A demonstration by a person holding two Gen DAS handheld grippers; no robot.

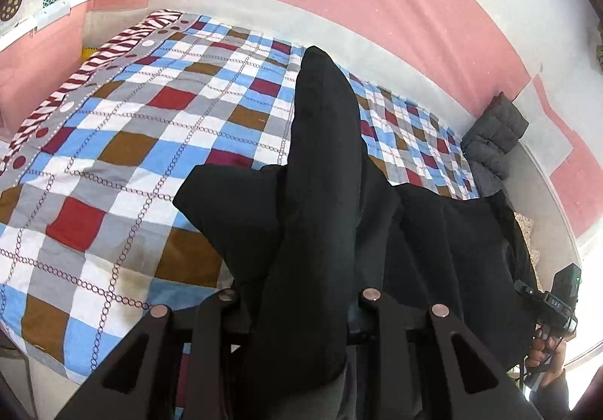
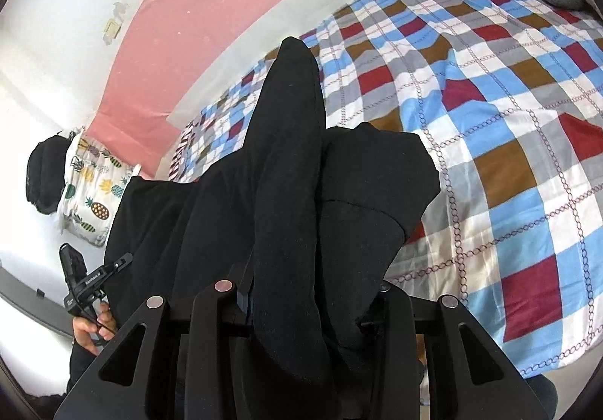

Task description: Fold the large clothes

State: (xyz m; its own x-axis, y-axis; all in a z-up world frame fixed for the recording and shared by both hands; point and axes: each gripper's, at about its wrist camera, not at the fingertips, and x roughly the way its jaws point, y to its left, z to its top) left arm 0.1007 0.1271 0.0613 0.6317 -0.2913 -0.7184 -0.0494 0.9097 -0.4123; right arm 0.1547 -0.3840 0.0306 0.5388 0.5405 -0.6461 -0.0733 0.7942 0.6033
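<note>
Black fleece garment (image 1: 316, 216) ran up between the fingers of my left gripper (image 1: 301, 310), which was clamped on it; cloth hid the fingertips. It hung over the bed's checked cotton quilt (image 1: 124, 164) in blue, red, brown and grey. A dark grey padded jacket (image 1: 493, 137) lay at the far right edge. From the right wrist, my right gripper (image 2: 305, 307) was likewise pinched on the same garment (image 2: 286, 194). A pineapple-print pillow (image 2: 94, 190) sat far left.
</note>
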